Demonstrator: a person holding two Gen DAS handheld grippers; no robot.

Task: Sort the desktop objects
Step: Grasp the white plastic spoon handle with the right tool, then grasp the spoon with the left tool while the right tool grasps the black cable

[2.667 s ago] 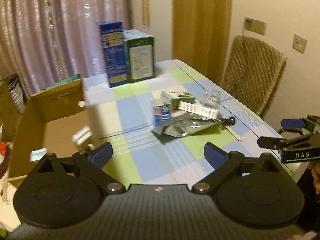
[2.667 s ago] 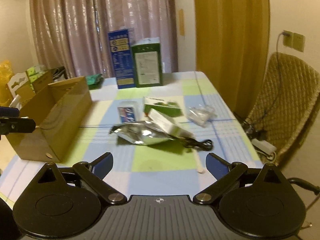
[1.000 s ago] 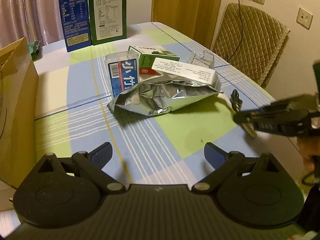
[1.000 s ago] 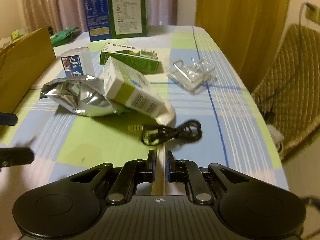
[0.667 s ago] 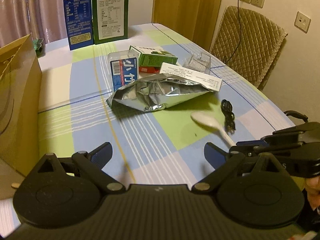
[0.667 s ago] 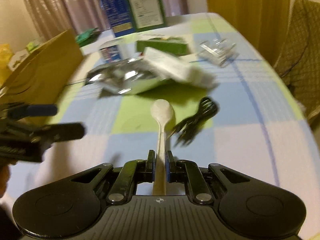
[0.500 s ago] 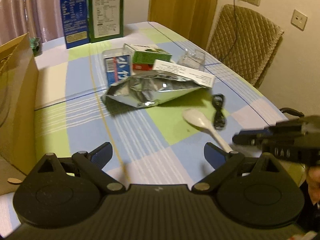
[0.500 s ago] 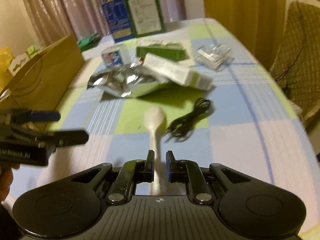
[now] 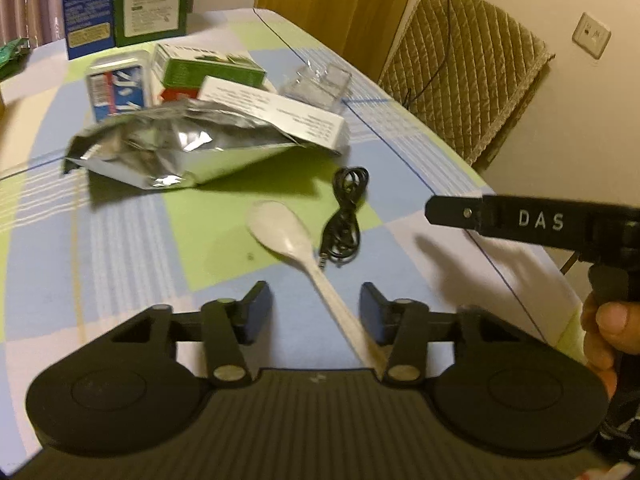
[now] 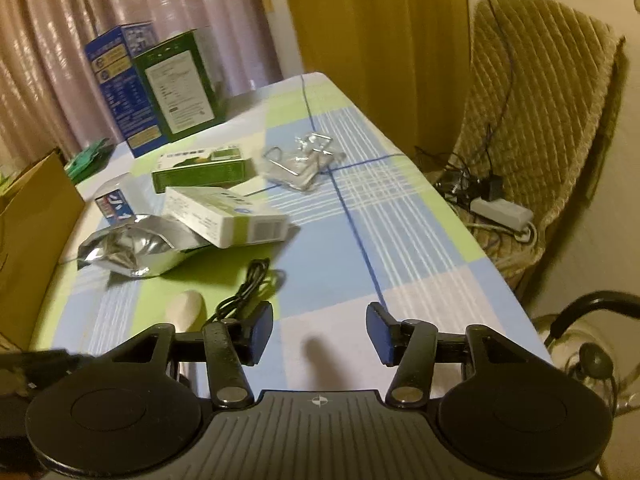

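The white plastic spoon [image 9: 280,232], bowl beside the black cable [image 9: 346,216], lies between the closing left gripper's [image 9: 316,312] untouching jaws; the right gripper [image 10: 320,334] is opening, empty.

Both wrist cameras low over table [image 9: 120,248], facing forward-down; share spoon [image 9: 280,232].

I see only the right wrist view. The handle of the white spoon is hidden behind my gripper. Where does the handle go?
Observer: In the left wrist view, the handle of the white spoon runs between the fingers of the left gripper, close to one pad. The jaws are closing and are not yet clamped on it.
Operator: Where does the black cable end?
Observer: Its plug lies just beside the spoon's neck.
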